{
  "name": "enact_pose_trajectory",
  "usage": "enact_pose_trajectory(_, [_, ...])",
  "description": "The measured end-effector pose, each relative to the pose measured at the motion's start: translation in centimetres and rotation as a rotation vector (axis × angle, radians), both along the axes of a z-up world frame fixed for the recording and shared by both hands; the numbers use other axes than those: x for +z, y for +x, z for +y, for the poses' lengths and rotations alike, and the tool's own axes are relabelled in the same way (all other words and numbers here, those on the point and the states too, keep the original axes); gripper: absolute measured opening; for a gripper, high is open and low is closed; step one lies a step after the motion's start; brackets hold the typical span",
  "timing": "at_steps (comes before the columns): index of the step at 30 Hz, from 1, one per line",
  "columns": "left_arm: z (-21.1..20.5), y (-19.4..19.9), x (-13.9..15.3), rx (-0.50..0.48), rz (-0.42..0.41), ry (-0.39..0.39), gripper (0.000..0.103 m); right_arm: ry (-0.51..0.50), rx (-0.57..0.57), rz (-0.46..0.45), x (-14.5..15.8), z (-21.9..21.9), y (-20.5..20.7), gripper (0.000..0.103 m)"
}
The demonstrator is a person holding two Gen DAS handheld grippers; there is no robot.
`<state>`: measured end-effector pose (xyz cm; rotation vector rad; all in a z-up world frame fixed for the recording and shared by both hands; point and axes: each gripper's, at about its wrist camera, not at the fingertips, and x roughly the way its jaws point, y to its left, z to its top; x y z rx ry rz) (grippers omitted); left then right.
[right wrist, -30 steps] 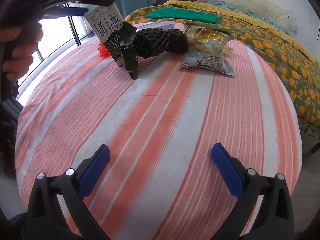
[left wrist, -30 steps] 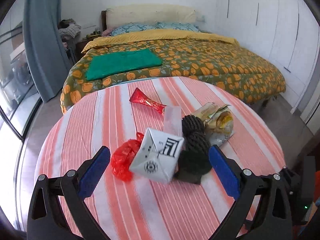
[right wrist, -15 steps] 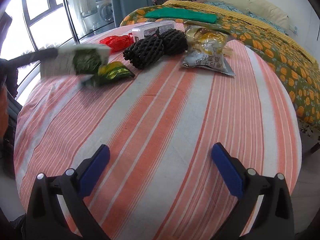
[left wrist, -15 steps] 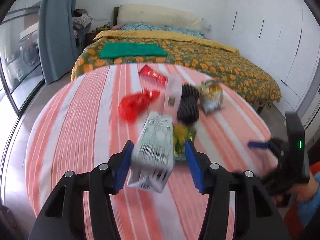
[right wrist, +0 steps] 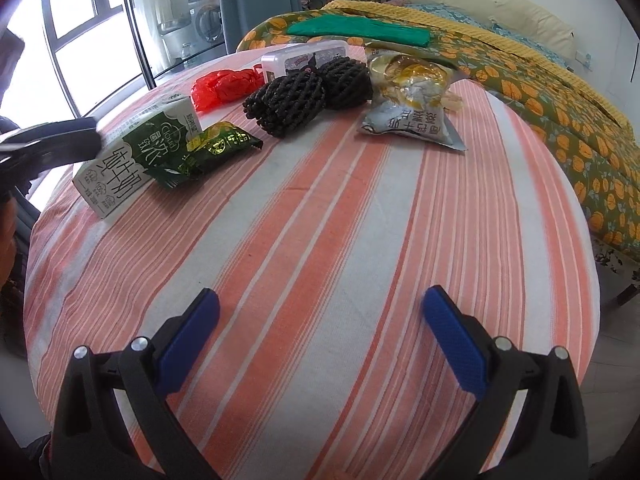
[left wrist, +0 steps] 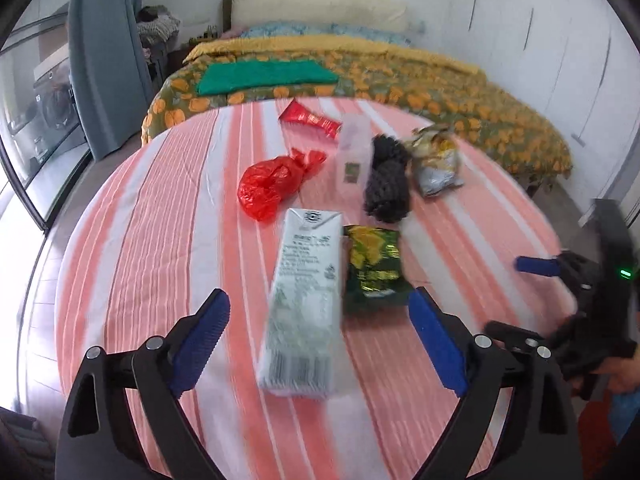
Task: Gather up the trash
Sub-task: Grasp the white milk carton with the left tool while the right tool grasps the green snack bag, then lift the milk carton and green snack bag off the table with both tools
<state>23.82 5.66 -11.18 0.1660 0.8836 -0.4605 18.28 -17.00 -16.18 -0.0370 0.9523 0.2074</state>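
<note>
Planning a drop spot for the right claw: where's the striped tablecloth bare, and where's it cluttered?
Bare: the wide stretch of striped tablecloth from the right claw up to the silver snack bag, and its right edge. Crowded: the far left, where the white-green milk carton, green foil wrapper, black foam netting and red plastic bag cluster by the open left claw.

A bedroom in a home

A big bed [left wrist: 360,68] with a flowery cover and pillows [left wrist: 320,8] is seen, and a washing machine [right wrist: 206,20] behind the glass doors.
</note>
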Motion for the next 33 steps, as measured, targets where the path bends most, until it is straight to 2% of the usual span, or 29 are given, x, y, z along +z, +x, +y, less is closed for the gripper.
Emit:
enact_pose_trajectory(3, [-0.9,2.1,-1.2,-0.023,0.064,0.066,0.063,0.001,-0.004,0.000,0.0,0.0,-0.1,0.098])
enact_pose_trajectory(4, [-1.0,2.4,-1.5,-0.028,0.074,0.080,0.044,0.001,-0.004,0.000,0.0,0.0,0.0,0.098])
enact_pose_trajectory(5, [-0.9,2.6,-1.7,-0.031,0.082,0.082,0.038,0.002,-0.004,0.001,0.0,0.0,0.0,0.098])
enact_pose_trajectory(9, [1.3,1.3,-1.1,0.047,0.049,0.036,0.037,0.006,-0.008,0.003,0.0,-0.1,0.0,0.098])
enact_pose_trajectory(11, [2.7,0.0,-0.7,0.097,0.027,0.040,0.037,0.005,-0.050,0.020,0.1,0.1,0.1,0.098])
enact_pose_trajectory(13, [4.1,-1.6,-0.5,0.139,0.009,0.041,0.037,0.077,-0.080,0.041,0.5,0.8,0.4,0.098])
enact_pose_trajectory(16, [5.7,-3.1,-0.4,0.185,0.007,0.028,0.038,0.212,-0.072,0.088,1.2,3.3,2.3,0.090])
enact_pose_trajectory(19, [6.3,-4.1,-0.4,0.216,-0.002,0.028,0.038,0.262,-0.111,0.119,1.3,6.0,5.9,0.088])
enact_pose_trajectory(23, [6.1,-5.0,-0.5,0.230,-0.005,0.023,0.038,0.257,-0.169,0.116,1.4,8.8,10.0,0.088])
enact_pose_trajectory(25, [5.8,-5.3,-0.7,0.235,-0.007,0.019,0.038,0.208,-0.164,0.097,1.3,10.1,10.7,0.088])
enact_pose_trajectory(27, [5.5,-5.5,-0.8,0.237,-0.002,0.006,0.038,0.123,-0.134,0.060,1.1,11.1,10.6,0.072])
enact_pose_trajectory(28, [5.3,-5.5,-0.9,0.237,0.000,0.001,0.038,0.068,-0.129,0.028,1.1,11.1,10.3,0.051])
enact_pose_trajectory(29, [5.2,-5.5,-0.9,0.237,0.000,-0.001,0.038,0.037,-0.125,0.001,1.0,10.7,9.8,0.042])
enact_pose_trajectory(33, [4.1,-5.7,-0.8,0.227,0.007,-0.036,0.038,0.050,-0.066,-0.022,0.9,8.0,7.4,0.040])
